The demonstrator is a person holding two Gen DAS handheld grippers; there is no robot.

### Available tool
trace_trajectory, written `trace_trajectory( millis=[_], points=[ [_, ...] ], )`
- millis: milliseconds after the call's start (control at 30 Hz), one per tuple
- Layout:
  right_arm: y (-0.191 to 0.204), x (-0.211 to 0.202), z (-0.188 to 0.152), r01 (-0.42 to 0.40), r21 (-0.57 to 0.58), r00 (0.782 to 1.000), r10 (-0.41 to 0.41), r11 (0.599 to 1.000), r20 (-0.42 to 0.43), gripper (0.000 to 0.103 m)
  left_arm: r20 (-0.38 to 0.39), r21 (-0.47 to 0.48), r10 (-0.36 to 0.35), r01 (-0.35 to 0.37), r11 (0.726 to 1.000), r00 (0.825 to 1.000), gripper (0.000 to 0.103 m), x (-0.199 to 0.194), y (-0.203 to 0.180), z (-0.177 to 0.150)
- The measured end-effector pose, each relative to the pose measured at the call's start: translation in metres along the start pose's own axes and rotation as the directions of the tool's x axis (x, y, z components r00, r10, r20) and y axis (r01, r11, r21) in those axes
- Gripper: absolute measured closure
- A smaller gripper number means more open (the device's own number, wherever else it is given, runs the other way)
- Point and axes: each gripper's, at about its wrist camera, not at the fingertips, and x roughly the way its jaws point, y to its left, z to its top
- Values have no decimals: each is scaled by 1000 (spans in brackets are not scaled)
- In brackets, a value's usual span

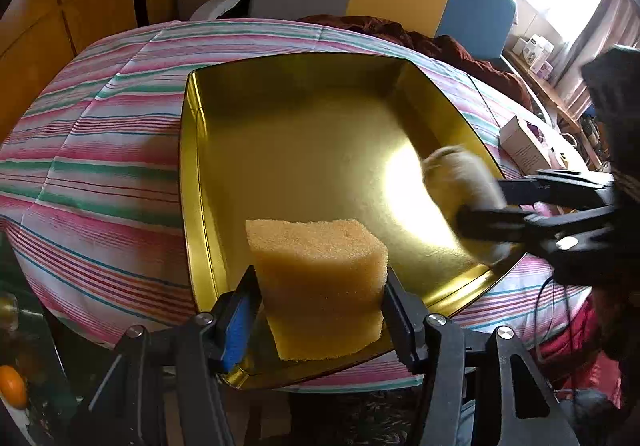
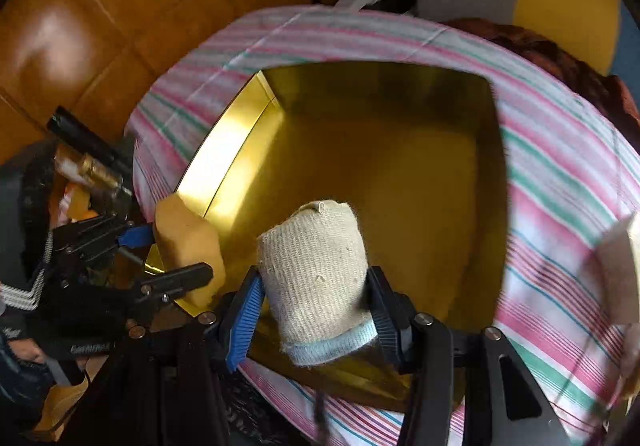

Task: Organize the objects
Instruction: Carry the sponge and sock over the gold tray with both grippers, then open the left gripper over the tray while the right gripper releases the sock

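Both tools, left tool (image 1: 320,298) and right tool (image 2: 316,310), are black, angular frames with silver screws and ribbed blue finger pads (image 2: 244,322).

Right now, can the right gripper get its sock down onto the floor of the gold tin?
Probably yes. The right gripper, shut on the sock, hangs over the gold tin, whose floor ahead looks bare; the left gripper holds its sponge off to the side.

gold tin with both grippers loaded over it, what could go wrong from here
1. The left gripper with the sponge and the right gripper with the rolled sock both hang over the near end of the gold tin; they could bump.
2. The tin sits on soft striped bedding, so pressing its rim may tip it.
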Motion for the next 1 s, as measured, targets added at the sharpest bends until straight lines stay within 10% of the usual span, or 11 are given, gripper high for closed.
trace_trajectory(
  millis=[400,600,1000],
  points=[
    [14,32,1,-11,-13,995,10,1000,-98,49,92,-57,19,-14,998,996,28,-27,22,0],
    [13,23,-1,-181,34,980,183,983,-77,46,187,-149,63,-35,988,980,25,-51,42,5],
    [-15,-39,-22,102,70,980,-113,992,163,40,311,-155,147,-102,983,939,10,-60,7,17]
  ],
)
